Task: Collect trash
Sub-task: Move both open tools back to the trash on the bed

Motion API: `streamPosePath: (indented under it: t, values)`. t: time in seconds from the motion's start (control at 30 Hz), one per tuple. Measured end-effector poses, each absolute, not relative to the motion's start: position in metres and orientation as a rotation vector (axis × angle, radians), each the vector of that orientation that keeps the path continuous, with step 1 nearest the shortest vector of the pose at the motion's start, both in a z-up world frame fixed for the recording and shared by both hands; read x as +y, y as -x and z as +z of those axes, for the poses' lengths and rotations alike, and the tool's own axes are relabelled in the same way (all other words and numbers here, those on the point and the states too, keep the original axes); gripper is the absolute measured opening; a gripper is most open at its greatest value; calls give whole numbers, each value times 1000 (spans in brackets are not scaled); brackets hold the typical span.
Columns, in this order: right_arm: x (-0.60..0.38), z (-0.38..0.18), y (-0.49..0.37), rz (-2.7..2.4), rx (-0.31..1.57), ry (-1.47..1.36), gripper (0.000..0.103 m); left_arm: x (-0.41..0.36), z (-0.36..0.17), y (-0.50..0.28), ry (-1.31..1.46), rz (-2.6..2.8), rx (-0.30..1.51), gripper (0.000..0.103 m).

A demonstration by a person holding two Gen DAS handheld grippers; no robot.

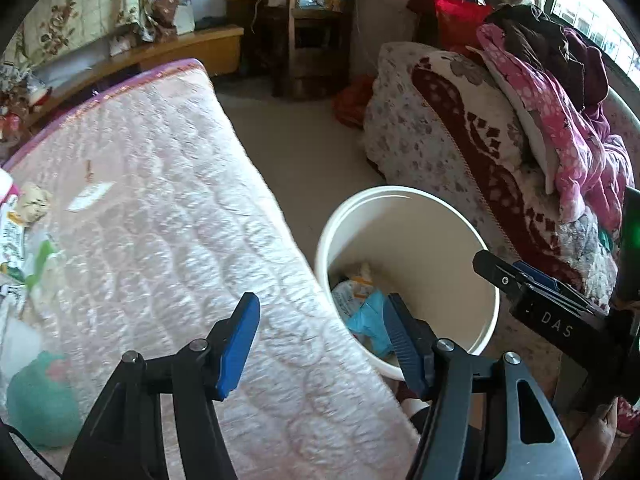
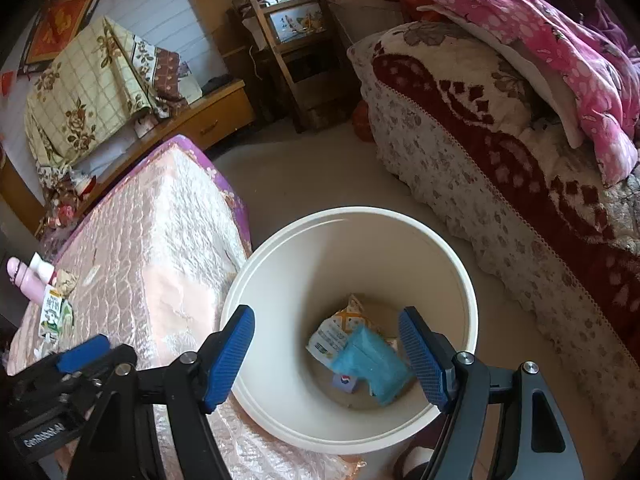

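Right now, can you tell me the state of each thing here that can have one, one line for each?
Left gripper: fingers open, nothing between them, over the mattress edge.
Right gripper: fingers open, empty, above the bucket.
White bucket: upright, no lid, mostly empty.
Blue packet: lying at the bucket's bottom.
White printed wrapper: in the bucket, partly under the blue packet.
Crumpled paper: not yet collected, on the mattress.
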State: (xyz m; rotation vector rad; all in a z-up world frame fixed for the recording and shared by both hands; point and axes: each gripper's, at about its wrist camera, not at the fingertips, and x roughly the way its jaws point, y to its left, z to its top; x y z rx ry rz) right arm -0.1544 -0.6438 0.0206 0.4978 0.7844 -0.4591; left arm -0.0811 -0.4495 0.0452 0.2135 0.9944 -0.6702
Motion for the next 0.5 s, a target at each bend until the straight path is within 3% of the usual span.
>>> streamPosePath:
  t: [0.5]
  values:
    - [-589, 43, 149, -410, 779, -397, 77, -378, 75, 90, -213, -599, 900, 65]
